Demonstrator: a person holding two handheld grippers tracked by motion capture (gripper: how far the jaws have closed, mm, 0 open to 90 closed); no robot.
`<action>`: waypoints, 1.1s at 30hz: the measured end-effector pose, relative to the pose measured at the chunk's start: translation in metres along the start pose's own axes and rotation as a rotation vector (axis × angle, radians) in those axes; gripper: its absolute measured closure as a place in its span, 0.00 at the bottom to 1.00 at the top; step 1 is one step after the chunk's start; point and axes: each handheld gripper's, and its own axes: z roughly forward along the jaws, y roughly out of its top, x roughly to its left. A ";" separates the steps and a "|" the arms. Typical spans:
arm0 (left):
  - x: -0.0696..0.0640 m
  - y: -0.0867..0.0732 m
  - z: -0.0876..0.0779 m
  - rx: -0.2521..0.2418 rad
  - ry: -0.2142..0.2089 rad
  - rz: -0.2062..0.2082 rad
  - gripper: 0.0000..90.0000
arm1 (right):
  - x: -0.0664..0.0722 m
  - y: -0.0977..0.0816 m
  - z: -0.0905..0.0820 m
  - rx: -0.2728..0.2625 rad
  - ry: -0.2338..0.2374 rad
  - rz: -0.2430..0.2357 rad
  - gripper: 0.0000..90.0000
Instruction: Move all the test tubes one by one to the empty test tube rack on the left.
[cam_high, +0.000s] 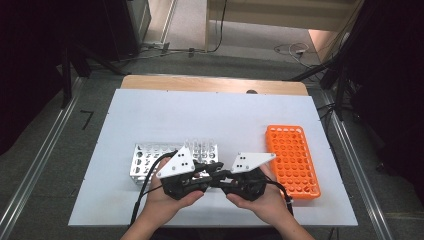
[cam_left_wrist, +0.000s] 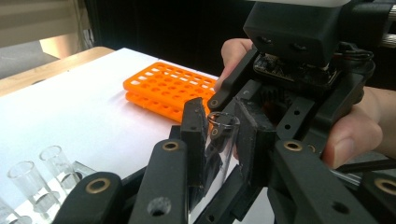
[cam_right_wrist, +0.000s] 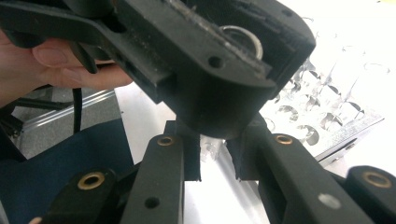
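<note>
Glass is the risk here: one clear test tube (cam_left_wrist: 223, 140) sits between the fingers (cam_left_wrist: 194, 135) of the left gripper (cam_left_wrist: 219, 140), which are closed on it, and the right gripper (cam_high: 222, 176) meets it tip to tip, its fingers also closed; in the right gripper view the same tube seems to pass between them, so both may hold it (I cannot tell how firmly). If the two hands pull or twist against each other, I judge the tube could crack or slip out and fall on the worktop (cam_high: 210, 115).

Behind the fingers lies one metal rack (cam_high: 150, 160), and to their right side one orange rack (cam_high: 292, 160), apart from them. In the left gripper view I count two upright tubes (cam_left_wrist: 58, 161) in the metal rack, with part of a third at the edge; the high view is too blurred for the total.
</note>
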 end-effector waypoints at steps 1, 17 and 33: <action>0.000 0.000 0.000 0.000 0.007 0.003 0.83 | 0.000 0.000 0.000 0.001 0.002 0.005 0.82; 0.034 0.007 -0.036 -0.088 0.165 -0.051 0.84 | -0.022 -0.006 -0.024 -0.060 -0.018 0.039 0.23; 0.075 0.003 -0.054 -0.120 0.288 -0.100 0.84 | -0.066 -0.056 -0.085 -0.115 -0.170 0.155 0.00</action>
